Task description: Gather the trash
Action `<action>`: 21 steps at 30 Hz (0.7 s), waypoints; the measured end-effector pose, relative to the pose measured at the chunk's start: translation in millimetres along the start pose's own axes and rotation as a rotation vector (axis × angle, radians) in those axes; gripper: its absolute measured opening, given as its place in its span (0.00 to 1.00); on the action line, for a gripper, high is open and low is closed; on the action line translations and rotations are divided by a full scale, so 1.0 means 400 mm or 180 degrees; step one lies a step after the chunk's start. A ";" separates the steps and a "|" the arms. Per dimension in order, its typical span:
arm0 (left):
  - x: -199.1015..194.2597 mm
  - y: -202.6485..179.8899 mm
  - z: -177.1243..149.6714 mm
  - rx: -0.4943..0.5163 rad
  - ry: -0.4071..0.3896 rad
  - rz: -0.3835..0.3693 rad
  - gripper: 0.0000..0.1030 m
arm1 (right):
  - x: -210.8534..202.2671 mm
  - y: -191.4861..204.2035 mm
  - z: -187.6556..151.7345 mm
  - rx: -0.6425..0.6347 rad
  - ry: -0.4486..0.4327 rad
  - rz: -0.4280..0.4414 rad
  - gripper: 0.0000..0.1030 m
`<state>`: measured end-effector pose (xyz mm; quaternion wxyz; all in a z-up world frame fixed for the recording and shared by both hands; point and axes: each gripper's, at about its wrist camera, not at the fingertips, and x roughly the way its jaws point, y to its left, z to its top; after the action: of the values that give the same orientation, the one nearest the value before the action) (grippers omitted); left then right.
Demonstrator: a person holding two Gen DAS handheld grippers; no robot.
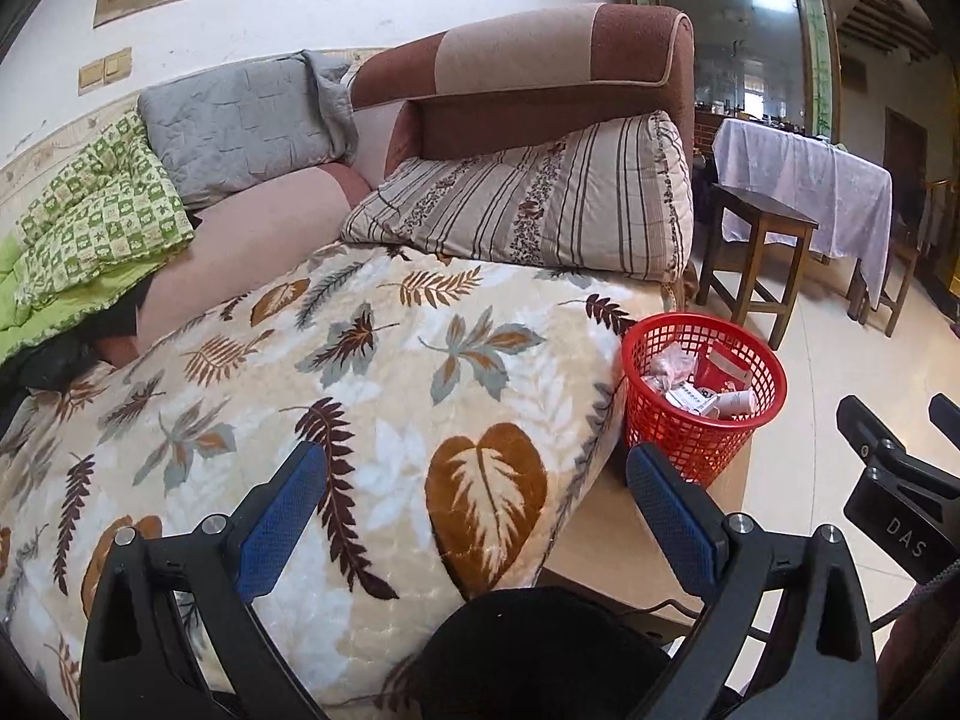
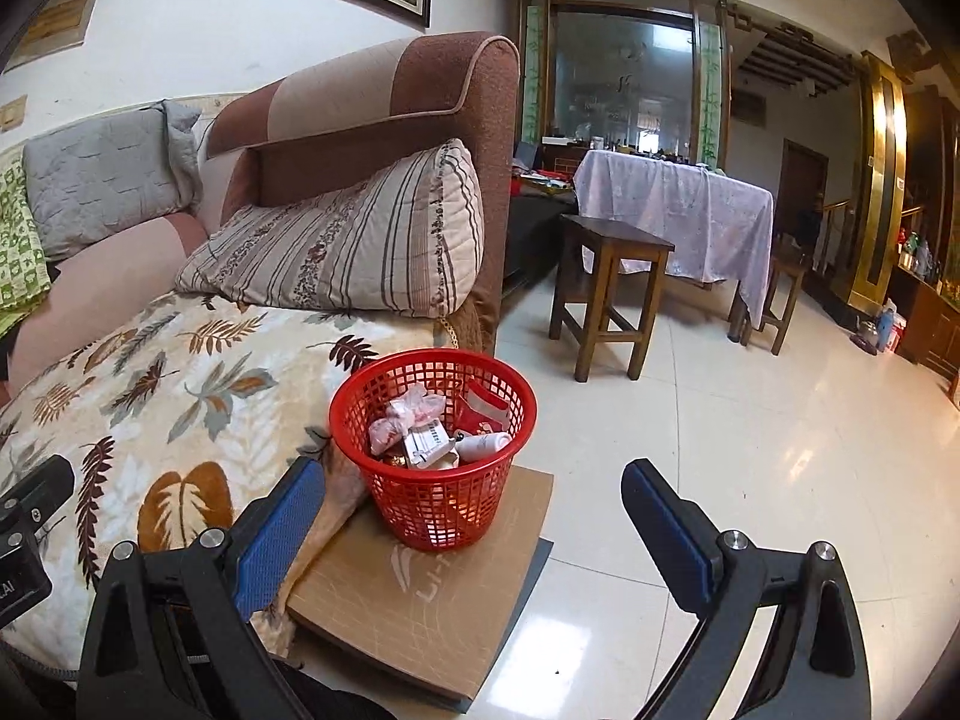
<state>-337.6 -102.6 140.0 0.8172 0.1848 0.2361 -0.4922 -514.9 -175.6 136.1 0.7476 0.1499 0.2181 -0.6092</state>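
You've got a red plastic mesh basket [image 2: 433, 420] on matt brown cardboard [image 2: 432, 594], fuzzy leaf-print blanket [image 1: 336, 396] left, glossy floor tiles [image 2: 750, 480] right, dark wooden stool [image 2: 612, 294] far.

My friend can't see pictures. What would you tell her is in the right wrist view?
A red mesh basket holding wrappers and a small white bottle sits on a flat cardboard box beside a sofa covered by a leaf-print blanket. The right gripper is open and empty in front of it, above a shiny tiled floor.
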 end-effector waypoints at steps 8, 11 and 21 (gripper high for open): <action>0.005 0.001 -0.003 -0.0012 0.0056 -0.0026 0.97 | 0.005 -0.004 -0.004 -0.0001 0.0052 -0.0007 0.98; 0.010 0.000 -0.004 -0.0011 0.0089 -0.0043 0.97 | 0.011 -0.005 -0.006 -0.0001 0.0081 -0.0007 0.98; 0.020 -0.006 -0.010 -0.0028 0.0152 -0.0081 0.97 | 0.031 -0.013 -0.011 -0.0006 0.0171 -0.0014 0.98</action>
<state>-337.4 -107.4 132.1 0.8058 0.1899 0.2599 -0.4970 -518.7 -185.1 126.2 0.7402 0.1650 0.2391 -0.6063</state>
